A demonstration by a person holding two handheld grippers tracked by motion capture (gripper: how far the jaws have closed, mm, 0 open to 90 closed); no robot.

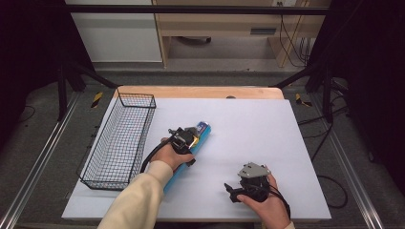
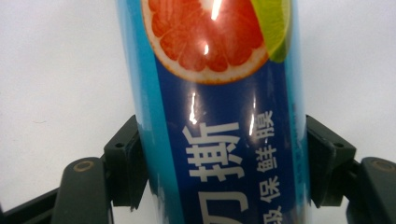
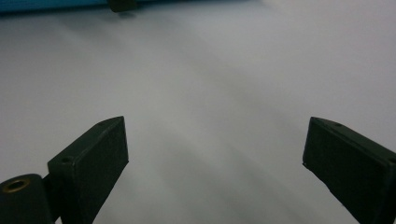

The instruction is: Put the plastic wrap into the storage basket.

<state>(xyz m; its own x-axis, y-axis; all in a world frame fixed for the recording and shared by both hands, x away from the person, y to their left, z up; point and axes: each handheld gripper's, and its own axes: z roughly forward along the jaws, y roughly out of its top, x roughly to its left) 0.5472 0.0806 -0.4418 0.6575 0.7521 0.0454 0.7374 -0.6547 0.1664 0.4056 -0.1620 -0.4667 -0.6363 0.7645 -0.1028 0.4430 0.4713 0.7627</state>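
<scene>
A long blue box of cling film [image 1: 204,132], printed with a grapefruit slice and white lettering [image 2: 219,93], lies slantwise on the white mat left of centre. My left gripper [image 1: 187,139] sits over its middle, jaws at either side with the pads pressed against the box's long sides [image 2: 224,163]. My right gripper [image 1: 232,192] rests low near the mat's front edge, to the right and apart from the box. Its jaws stand wide open with bare mat between them [image 3: 215,140]. A strip of the blue box [image 3: 46,4] shows at the top of the right gripper view.
A black wire basket [image 1: 119,143] stands along the mat's left edge, a hand's width from the box. The white mat [image 1: 258,129] covers a wooden table [image 1: 200,92]. Black frame bars and cables run around the table.
</scene>
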